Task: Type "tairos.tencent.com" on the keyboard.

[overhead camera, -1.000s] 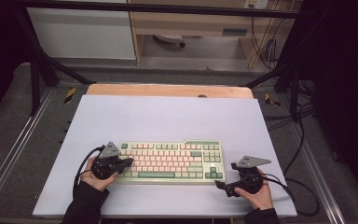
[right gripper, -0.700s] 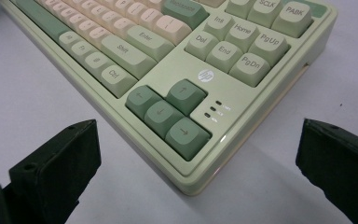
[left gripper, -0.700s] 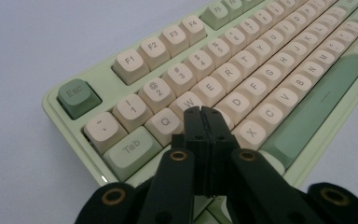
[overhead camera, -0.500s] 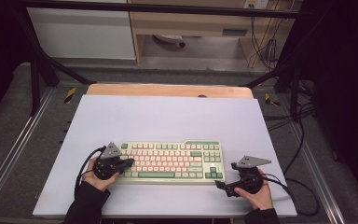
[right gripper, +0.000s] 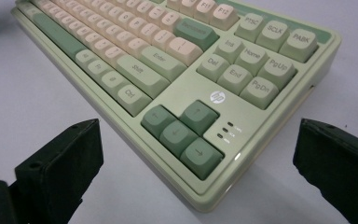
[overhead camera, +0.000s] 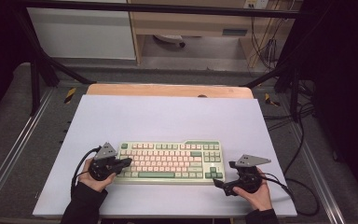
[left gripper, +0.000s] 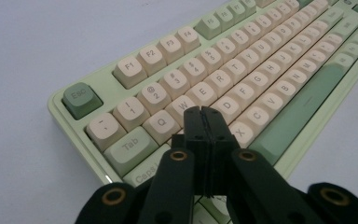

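Closed left gripper (left gripper: 204, 114) hovers over keyboard (left gripper: 242, 70) keys.

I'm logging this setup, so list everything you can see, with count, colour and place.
keyboard: one, pale green case with cream and green keys, near middle of the mat.
mat: one, light lavender, covering the table.
table: one, wood edge showing at the far side.
left gripper: one, black, jaws shut, tips over the keyboard's left-end keys.
right gripper: one, black, jaws open, at the keyboard's right near corner.
hands: two, in black sleeves, each holding a gripper.
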`<state>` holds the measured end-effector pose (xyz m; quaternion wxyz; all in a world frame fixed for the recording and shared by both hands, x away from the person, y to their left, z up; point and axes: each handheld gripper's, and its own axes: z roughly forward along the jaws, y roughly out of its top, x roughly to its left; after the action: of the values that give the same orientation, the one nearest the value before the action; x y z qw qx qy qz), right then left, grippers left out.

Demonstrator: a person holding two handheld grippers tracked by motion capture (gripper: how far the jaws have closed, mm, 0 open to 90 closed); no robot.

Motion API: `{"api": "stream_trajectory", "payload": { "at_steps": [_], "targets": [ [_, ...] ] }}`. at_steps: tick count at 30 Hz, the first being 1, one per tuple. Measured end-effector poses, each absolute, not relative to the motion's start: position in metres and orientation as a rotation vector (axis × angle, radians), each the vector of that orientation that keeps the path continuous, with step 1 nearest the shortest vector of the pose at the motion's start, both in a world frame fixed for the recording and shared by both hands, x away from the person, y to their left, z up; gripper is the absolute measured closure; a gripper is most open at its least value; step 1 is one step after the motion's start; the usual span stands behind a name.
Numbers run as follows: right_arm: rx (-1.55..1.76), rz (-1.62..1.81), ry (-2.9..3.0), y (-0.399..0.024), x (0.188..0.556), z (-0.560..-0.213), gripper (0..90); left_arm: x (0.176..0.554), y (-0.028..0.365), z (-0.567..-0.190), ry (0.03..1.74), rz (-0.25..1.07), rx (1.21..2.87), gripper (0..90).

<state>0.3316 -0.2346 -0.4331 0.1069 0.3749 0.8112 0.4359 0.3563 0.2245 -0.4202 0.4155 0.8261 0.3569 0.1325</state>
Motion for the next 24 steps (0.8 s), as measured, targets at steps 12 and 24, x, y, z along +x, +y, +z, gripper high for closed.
{"api": "stream_trajectory", "payload": {
  "at_steps": [12,24],
  "targets": [
    [1.043,1.316,2.406,-0.215,0.332,-0.423,19.7,0.355,0.225,-0.419,0.888,0.327,2.067,89.5],
    [0.962,1.378,2.427,-0.180,0.340,-0.412,43.0,0.354,0.225,-0.420,0.885,0.330,2.068,89.5]
  ]
}}
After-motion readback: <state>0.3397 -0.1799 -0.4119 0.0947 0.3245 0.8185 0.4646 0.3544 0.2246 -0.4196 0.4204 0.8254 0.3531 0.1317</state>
